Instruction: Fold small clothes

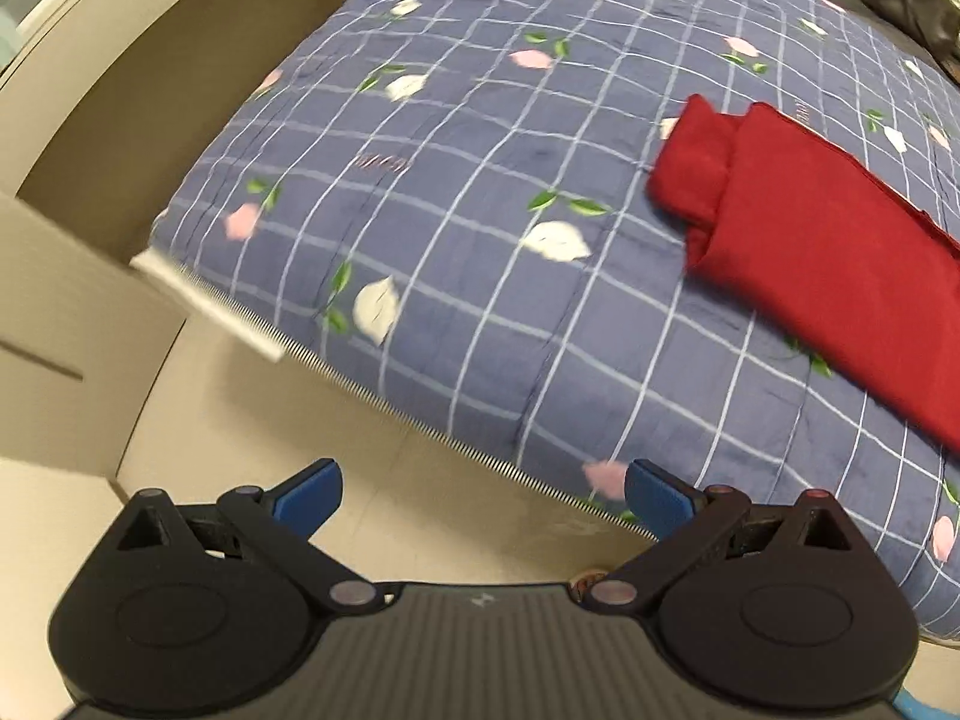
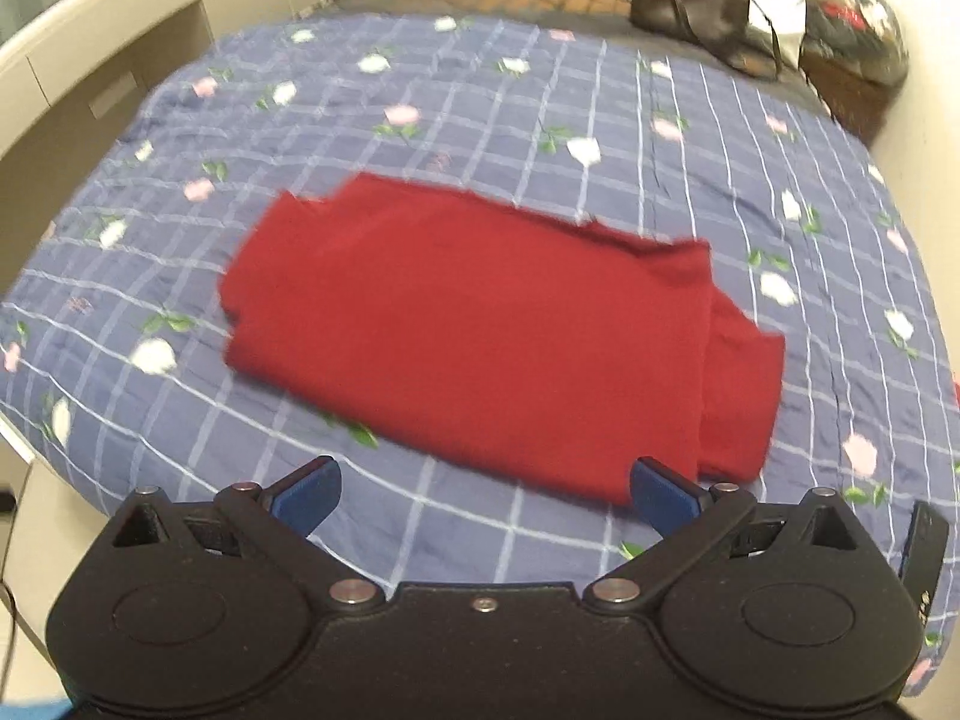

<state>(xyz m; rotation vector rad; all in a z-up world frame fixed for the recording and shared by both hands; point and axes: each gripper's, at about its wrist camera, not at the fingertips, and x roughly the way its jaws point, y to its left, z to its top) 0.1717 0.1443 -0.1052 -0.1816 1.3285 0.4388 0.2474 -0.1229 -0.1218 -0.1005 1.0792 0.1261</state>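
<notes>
Both grippers hung with jaws spread wide and nothing between them, the left gripper (image 1: 483,501) out over the near edge of the bed, the right gripper (image 2: 483,495) squarely facing the work. And there it lay: the red garment (image 2: 480,330), already doubled into a rough rectangle on the blue checked quilt (image 2: 540,120), just ahead of the right jaws and well off to the right of the left ones. One more fold looked due, by my reading. The trick would be to bring each pair of jaws onto a near corner, catch every layer at once, lift low, and carry the edge across evenly so that the loose flap (image 2: 741,384) on the right stayed tucked.
</notes>
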